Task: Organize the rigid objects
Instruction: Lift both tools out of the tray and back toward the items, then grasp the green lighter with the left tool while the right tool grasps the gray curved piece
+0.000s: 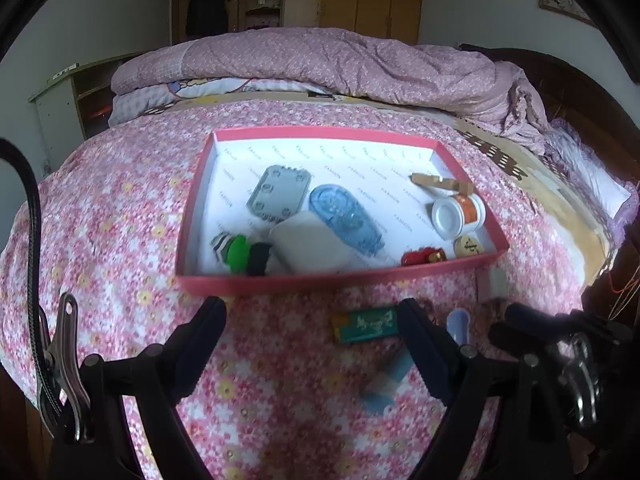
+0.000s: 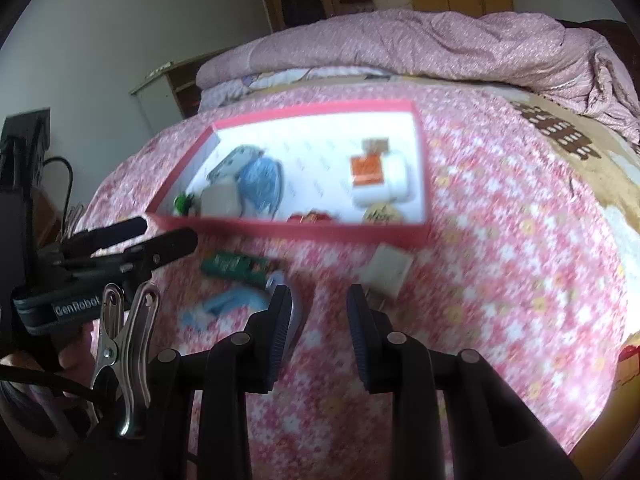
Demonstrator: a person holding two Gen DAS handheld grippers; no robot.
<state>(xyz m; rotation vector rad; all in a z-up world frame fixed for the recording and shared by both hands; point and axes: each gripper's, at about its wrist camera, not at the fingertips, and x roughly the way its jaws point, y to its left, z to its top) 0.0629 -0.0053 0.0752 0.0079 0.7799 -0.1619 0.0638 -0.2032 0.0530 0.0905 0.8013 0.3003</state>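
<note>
1. Left gripper [image 1: 312,312] hangs over the flowered bedspread [image 1: 120,240], jaws spread wide, nothing between them.
2. The green box [image 1: 366,324] lies flat on the spread just inside the right finger, at about 2 o'clock from the jaw gap.
3. Dead ahead at 12 o'clock sits the red tray [image 1: 320,278], holding a blue oval case [image 1: 344,218], a grey plate [image 1: 278,194], a white-and-orange jar [image 1: 458,210] and more.
4. Right gripper [image 2: 318,304] has its jaws partly apart and empty (this view is blurred).
5. From there, the green box [image 2: 236,268] is at 10 o'clock, outside the left finger; a pale blue item [image 2: 224,306] lies nearer, at 9 o'clock.
6. A white card [image 2: 388,270] sits at 1 o'clock, close to the right fingertip.
</note>
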